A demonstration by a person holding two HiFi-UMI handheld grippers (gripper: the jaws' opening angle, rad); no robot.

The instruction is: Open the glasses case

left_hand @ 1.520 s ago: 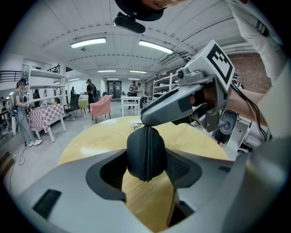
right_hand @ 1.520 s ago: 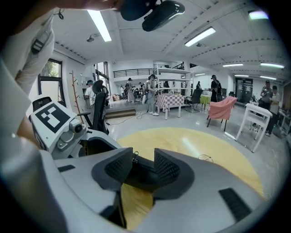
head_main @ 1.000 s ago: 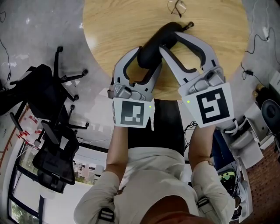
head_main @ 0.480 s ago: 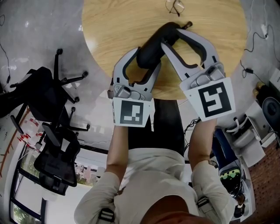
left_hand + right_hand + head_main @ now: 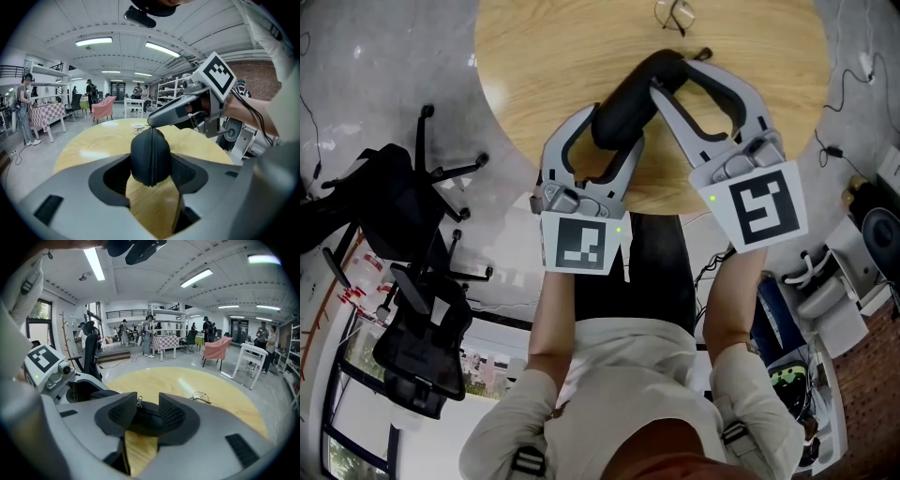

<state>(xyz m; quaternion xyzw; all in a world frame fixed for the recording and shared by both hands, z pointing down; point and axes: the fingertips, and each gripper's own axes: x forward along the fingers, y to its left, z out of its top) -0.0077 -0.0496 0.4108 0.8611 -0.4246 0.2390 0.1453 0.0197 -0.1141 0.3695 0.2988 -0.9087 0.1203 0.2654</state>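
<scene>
Our left hand-held gripper (image 5: 612, 127) is clamped on the near end of the black glasses case (image 5: 630, 94), which looks zipped shut, over the round wooden counter (image 5: 534, 56). Our right hand-held gripper (image 5: 668, 79) sits at the far end, jaws a little apart, with the zipper pull (image 5: 139, 401) between them.

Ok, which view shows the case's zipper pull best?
The right gripper view: the zipper pull stands up between the right tongs, against the glasses case. The left gripper view shows only the zipper seam down the case's near end, with the right tongs' tip covering the top. The head view doesn't resolve it.
</scene>
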